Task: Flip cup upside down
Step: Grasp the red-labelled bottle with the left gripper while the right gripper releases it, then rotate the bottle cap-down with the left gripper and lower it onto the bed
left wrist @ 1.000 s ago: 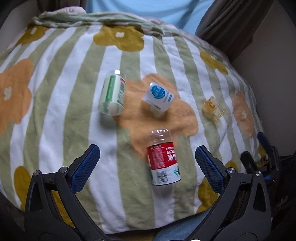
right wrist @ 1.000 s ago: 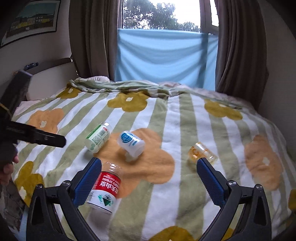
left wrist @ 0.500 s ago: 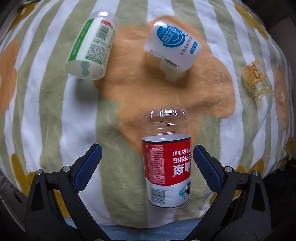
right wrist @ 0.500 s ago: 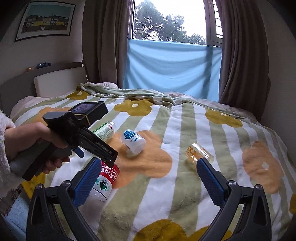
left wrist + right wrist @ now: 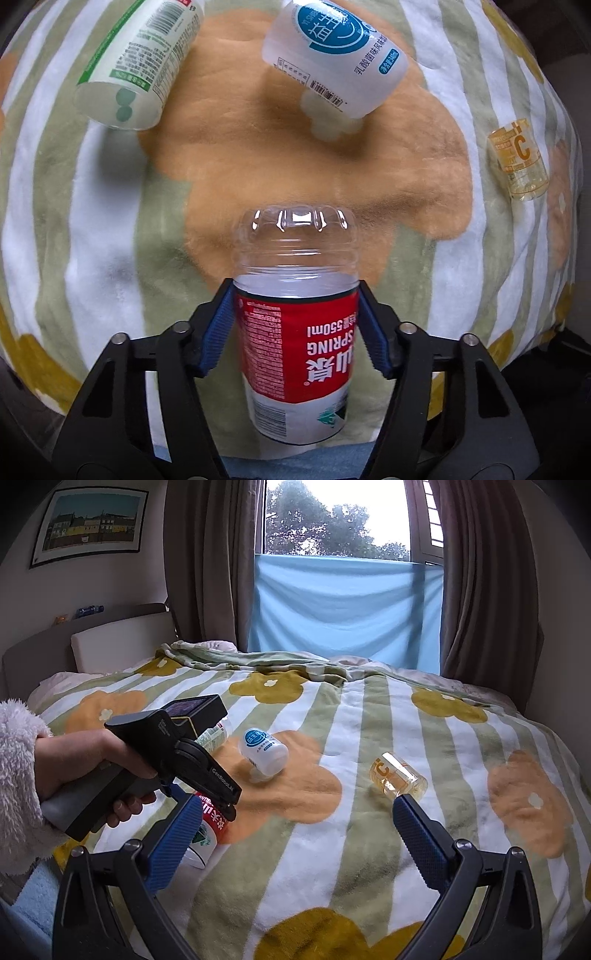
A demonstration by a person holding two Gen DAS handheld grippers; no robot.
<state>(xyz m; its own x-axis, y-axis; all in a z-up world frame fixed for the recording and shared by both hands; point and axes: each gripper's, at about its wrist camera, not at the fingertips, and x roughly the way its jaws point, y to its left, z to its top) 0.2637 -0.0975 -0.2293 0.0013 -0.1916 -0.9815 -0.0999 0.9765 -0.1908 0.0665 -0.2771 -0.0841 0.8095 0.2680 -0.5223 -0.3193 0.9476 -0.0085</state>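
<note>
1. The left gripper (image 5: 296, 325) is clamped on the red-labelled cup (image 5: 295, 332): both blue ribbed pads (image 5: 218, 332) press against the label on opposite sides.
2. The cup is a cut-down clear plastic bottle. It lies on its side between the fingers, its lobed closed base pointing ahead of the fingertips and its open end toward the camera. The rim is partly cut off by the gripper frame.
3. The right gripper (image 5: 295, 849) is spread wide and holds nothing. In the right wrist view, its left pad (image 5: 173, 845) hides most of the cup.
4. A hand (image 5: 88, 771) in a fluffy sleeve (image 5: 16, 775) holds the left gripper's handle.
5. Ahead of the left fingertips lie a white blue-labelled bottle (image 5: 332, 62), tilted neck-down, and to its left a green-labelled bottle (image 5: 136, 70), cut off at the frame top.
6. Far right of the fingers lies a small amber jar (image 5: 519, 162).
7. All rest on a plush striped blanket (image 5: 92, 240) with flower patches.
</note>
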